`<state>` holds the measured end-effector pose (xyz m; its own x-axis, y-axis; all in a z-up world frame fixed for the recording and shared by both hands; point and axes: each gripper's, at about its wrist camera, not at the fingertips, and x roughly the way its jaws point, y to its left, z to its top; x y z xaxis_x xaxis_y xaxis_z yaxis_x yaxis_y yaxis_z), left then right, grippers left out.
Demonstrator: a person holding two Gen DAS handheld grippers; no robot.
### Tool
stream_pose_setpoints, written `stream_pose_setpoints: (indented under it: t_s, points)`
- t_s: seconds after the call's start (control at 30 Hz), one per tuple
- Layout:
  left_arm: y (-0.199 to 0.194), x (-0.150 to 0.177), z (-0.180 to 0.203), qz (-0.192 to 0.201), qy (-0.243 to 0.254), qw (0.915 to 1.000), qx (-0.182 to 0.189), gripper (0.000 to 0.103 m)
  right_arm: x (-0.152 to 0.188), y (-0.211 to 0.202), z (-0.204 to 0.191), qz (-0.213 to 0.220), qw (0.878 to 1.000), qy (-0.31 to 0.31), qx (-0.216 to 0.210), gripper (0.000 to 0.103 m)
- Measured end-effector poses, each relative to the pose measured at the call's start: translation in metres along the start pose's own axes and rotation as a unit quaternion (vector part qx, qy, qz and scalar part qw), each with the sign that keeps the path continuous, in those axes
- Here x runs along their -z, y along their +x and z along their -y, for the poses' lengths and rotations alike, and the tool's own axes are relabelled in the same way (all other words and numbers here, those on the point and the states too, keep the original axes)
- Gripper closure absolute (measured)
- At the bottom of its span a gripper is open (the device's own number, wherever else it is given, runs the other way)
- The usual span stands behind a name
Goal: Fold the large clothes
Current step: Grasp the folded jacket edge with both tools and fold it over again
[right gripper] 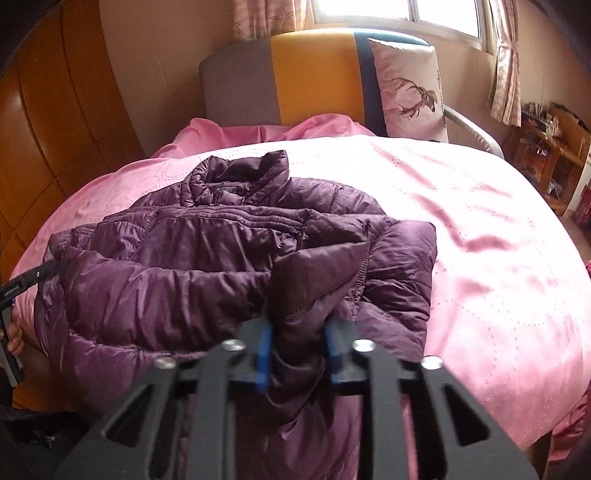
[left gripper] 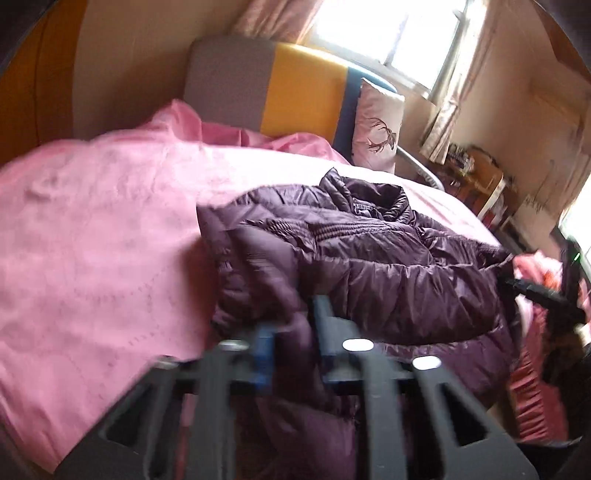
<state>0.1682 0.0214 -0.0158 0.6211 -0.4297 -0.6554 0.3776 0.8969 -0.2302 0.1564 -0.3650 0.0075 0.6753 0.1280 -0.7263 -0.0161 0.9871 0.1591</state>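
While daylight pours through the window (right gripper: 402,14) at 12 o'clock, a bed (right gripper: 480,229) under a pink quilt fills both views. Its headboard (right gripper: 291,77) shows grey, yellow and dark blue panels, and a pillow (right gripper: 406,88) printed with a stag leans against it at 1 o'clock. Orange wooden doors (right gripper: 55,129) run along 9 o'clock, patterned curtains (right gripper: 506,66) hang beside the window, and a cluttered wooden shelf (right gripper: 554,147) stands at 3 o'clock.

A purple puffer jacket (right gripper: 221,251) lies crumpled on the quilt, collar toward the headboard, its hem hanging over the near edge at 6 o'clock.

From the right wrist view, the right gripper (right gripper: 299,350) is clenched on a bunched fold of the jacket's hem, cloth squeezed between its blue pads. From the left wrist view, the left gripper (left gripper: 291,332) likewise pinches a fold at the hem's other end, though blur softens its fingers. Each gripper shows at the far edge of the other's view, at the jacket's side.
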Motion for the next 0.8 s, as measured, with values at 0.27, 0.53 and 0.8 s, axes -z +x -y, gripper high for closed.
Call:
stream_pose_setpoints:
  t_s: [0.27,0.53,0.8]
  points:
    - [-0.031,-0.027,-0.002,0.052,0.006,0.9986,0.003,0.101,-0.02,-0.051,0.0,0.058,0.998,0.021,-0.019,0.095]
    - [-0.004,-0.075,-0.006,0.077,0.003,0.9967,-0.026,0.102,-0.064,-0.037,0.015,0.086,0.994,0.073,-0.011,0.096]
    - [0.05,-0.113,-0.017,0.067,-0.022,0.9958,-0.059,0.102,-0.1,0.003,0.024,0.092,0.989,0.108,0.035,0.096]
